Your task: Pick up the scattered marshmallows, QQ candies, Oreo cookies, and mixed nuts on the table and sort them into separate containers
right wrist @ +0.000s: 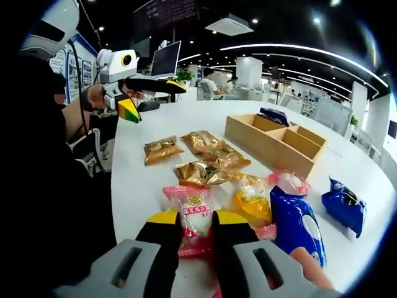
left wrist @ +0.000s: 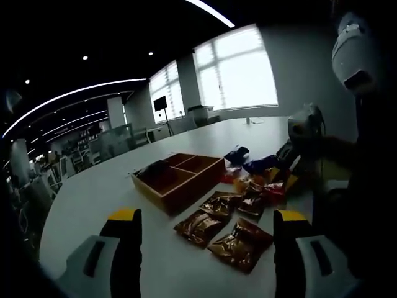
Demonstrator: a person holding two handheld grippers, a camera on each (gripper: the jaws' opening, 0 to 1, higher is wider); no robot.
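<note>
My right gripper (right wrist: 196, 225) is shut on the lower end of a pink snack packet (right wrist: 194, 208) lying at the near edge of the white table (right wrist: 142, 186). Beside it lie a yellow packet (right wrist: 251, 205), two blue packets (right wrist: 294, 223) (right wrist: 344, 205) and several gold-brown packets (right wrist: 200, 172). A wooden divided box (right wrist: 279, 143) stands beyond, with a blue packet (right wrist: 273, 115) in its far compartment. My left gripper (left wrist: 208, 216) is open above the table, holding nothing, with brown packets (left wrist: 240, 244) under it. The box (left wrist: 180, 177) sits just ahead of it.
A person's body and arm (right wrist: 56, 161) fill the left of the right gripper view, holding the left gripper (right wrist: 155, 99) in the air. In the left gripper view the person (left wrist: 360, 186) stands at the right by the packet pile (left wrist: 260, 180). Office desks and windows lie beyond.
</note>
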